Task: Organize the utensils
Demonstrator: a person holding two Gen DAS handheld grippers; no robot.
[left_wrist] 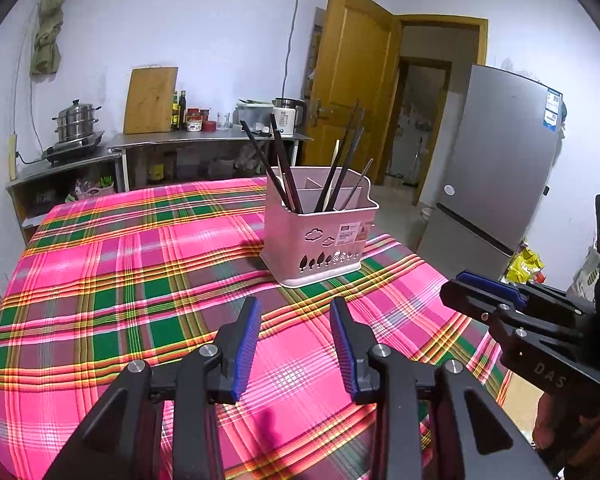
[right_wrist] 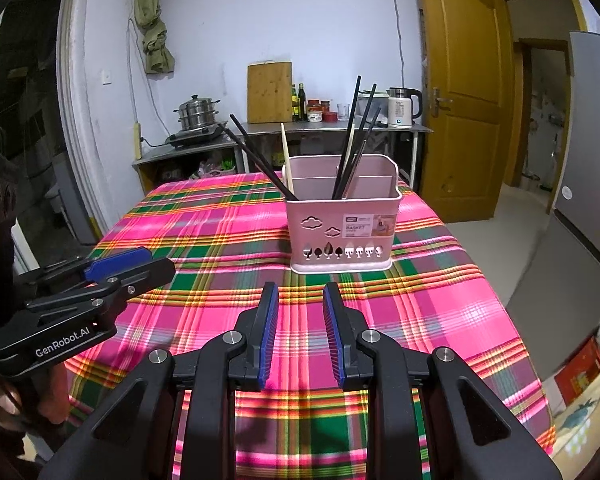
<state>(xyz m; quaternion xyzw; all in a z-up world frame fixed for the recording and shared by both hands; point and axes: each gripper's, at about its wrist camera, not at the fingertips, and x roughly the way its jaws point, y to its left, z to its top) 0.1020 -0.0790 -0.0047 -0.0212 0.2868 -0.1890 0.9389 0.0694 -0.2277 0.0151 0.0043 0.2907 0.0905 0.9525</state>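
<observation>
A pink utensil basket (left_wrist: 320,240) (right_wrist: 342,228) with inner dividers stands on the plaid tablecloth. Several dark chopsticks (left_wrist: 288,168) (right_wrist: 356,136) and a pale wooden one (right_wrist: 286,156) lean out of its compartments. My left gripper (left_wrist: 296,308) hovers low over the cloth in front of the basket, open, nothing between its blue pads. My right gripper (right_wrist: 300,294) hangs likewise in front of the basket, open and holding nothing. Each gripper shows in the other's view: the right one (left_wrist: 480,288) at the right edge, the left one (right_wrist: 140,264) at the left edge.
The pink and green plaid table (left_wrist: 140,280) (right_wrist: 220,240) fills the foreground. Behind it a steel counter (left_wrist: 204,138) carries a steamer pot, a cutting board, bottles and a kettle (right_wrist: 402,108). A grey fridge (left_wrist: 500,168) and a wooden door (right_wrist: 464,92) stand to the right.
</observation>
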